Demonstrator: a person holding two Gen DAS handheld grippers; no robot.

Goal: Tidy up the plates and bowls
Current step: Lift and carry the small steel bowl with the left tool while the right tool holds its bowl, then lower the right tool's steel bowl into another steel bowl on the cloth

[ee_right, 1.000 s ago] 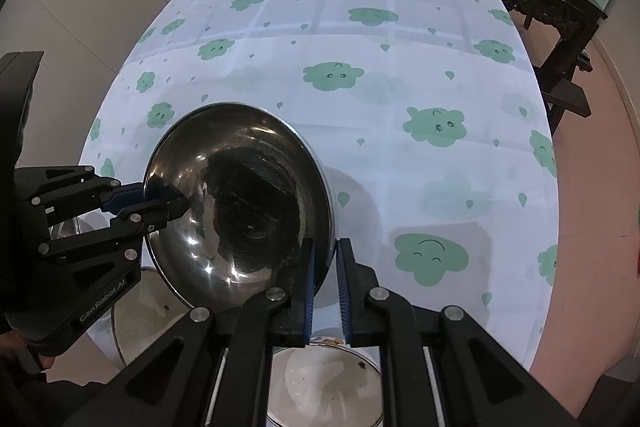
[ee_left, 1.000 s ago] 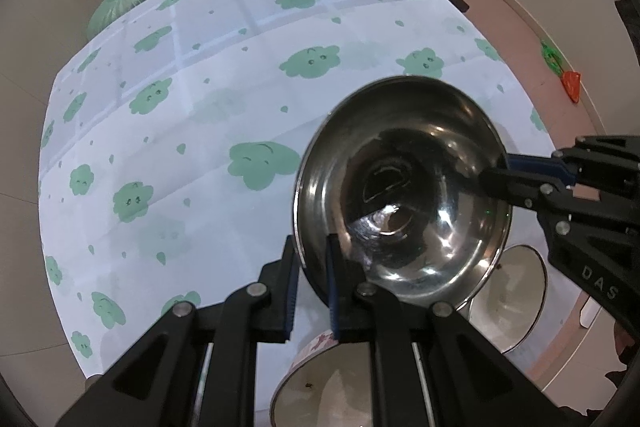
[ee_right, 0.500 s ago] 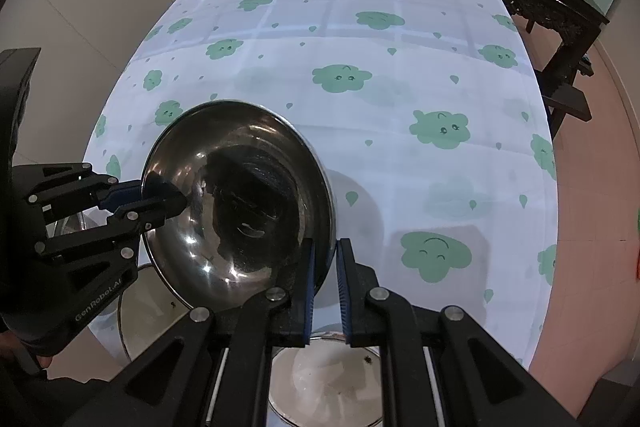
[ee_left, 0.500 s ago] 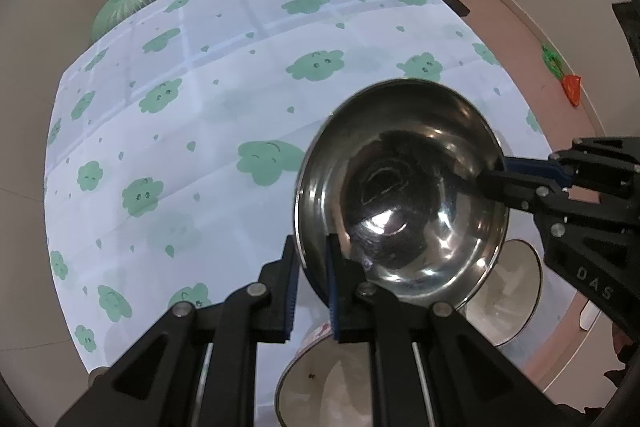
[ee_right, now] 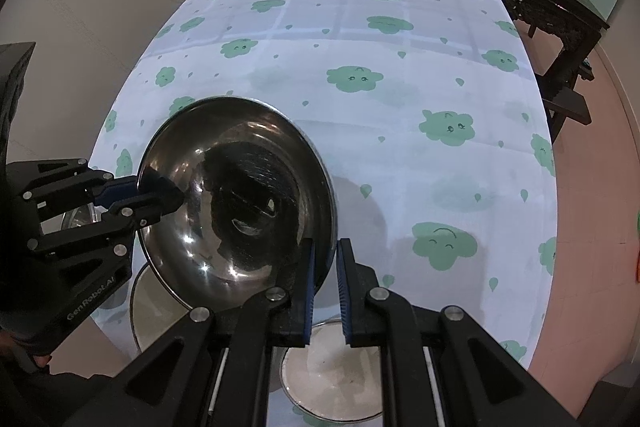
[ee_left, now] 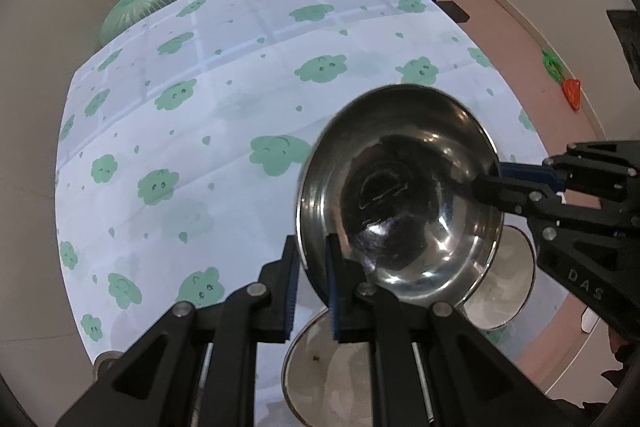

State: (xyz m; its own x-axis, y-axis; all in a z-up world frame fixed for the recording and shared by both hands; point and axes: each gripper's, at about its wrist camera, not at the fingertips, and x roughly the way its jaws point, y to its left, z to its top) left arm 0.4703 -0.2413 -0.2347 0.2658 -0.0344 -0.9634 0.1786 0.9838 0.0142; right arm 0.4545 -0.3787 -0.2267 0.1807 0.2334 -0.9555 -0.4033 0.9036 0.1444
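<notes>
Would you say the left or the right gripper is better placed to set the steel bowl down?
Neither clearly: the left gripper and right gripper both clamp the steel bowl on opposite rims, so lower it together.

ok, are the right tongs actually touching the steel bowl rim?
Touching. In the right wrist view the right tongs are clamped on the steel bowl, its rim pinched between the two blue pads. The left wrist view shows them gripping the far rim too.

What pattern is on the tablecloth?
Green smiling clouds and small drops on the pale tablecloth; clearest in the right wrist view.
</notes>
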